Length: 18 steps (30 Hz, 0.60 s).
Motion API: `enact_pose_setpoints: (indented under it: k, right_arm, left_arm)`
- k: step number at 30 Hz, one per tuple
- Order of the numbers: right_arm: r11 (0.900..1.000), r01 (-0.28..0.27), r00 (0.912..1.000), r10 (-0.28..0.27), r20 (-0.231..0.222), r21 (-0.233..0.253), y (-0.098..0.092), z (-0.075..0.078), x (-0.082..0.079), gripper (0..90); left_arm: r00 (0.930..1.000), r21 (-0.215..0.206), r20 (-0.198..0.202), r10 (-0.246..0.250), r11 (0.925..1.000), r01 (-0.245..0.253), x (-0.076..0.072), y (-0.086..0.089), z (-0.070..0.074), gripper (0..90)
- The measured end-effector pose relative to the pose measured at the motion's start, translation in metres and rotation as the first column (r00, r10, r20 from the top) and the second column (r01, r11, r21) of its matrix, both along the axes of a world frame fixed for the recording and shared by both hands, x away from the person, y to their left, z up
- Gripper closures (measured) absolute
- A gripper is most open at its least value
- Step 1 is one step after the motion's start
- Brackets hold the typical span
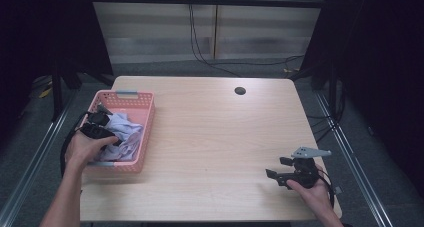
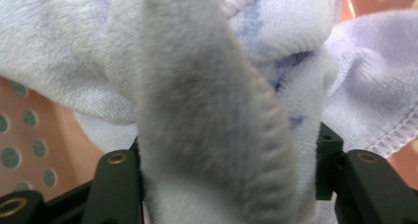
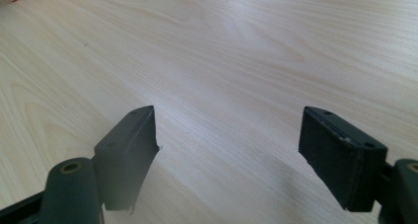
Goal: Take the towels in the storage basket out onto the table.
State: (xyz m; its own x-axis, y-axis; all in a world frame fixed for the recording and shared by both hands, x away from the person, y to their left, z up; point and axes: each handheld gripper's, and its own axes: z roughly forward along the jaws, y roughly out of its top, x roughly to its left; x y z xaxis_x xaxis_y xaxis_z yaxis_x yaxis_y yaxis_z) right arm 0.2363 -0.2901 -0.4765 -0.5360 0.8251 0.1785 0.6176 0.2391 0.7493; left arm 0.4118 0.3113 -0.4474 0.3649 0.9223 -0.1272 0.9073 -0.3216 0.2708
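While left gripper (image 1: 102, 118) clamps cloth (image 1: 125, 129), right gripper (image 1: 278, 168) spread, pale wood table (image 1: 215, 137), dark room.

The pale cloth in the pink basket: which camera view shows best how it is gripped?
The left gripper view: a fold of the pale cloth stands pinched between the left gripper jaws. The high view shows the cloth bunched in the pink basket, with the grip too small to judge.

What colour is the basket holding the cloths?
Pink, with perforated walls; the basket shows best in the high view.
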Motion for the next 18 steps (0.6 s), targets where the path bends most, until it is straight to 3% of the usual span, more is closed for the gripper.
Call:
enact_pose_setpoints:
  k: [5,7,10,13,16,18]
  right_arm:
    - [1.000,0.005,1.0000,-0.005,-0.001,0.003,-0.001,0.000,0.001,22.1]
    - [1.000,0.006,1.0000,-0.006,-0.005,0.003,-0.001,0.000,0.001,22.1]
    - [1.000,0.006,1.0000,-0.006,-0.006,0.005,-0.001,0.000,0.001,22.1]
    - [1.000,0.005,1.0000,-0.005,-0.004,0.005,-0.001,0.000,0.001,22.1]
    - [1.000,0.006,1.0000,-0.006,-0.006,0.009,-0.001,0.000,0.001,22.1]
    - [1.000,0.007,0.9999,-0.007,-0.007,0.009,-0.001,0.000,0.000,22.1]
  left_arm:
    - [0.9993,-0.040,0.036,0.008,0.9992,-0.006,-0.005,0.006,0.001,44.6]
    - [0.9995,-0.066,0.031,-0.007,0.9978,0.009,-0.006,0.007,0.002,44.7]
    - [0.9988,-0.071,0.048,-0.012,0.9974,0.016,-0.008,0.006,0.008,44.9]
    - [0.9974,-0.143,0.071,-0.002,0.9897,0.012,-0.010,0.007,0.016,44.9]
    - [0.9957,-0.149,0.093,0.003,0.9888,0.010,-0.012,0.009,0.026,44.8]
    - [0.9929,-0.179,0.118,0.015,0.9839,0.007,-0.014,0.011,0.032,44.8]
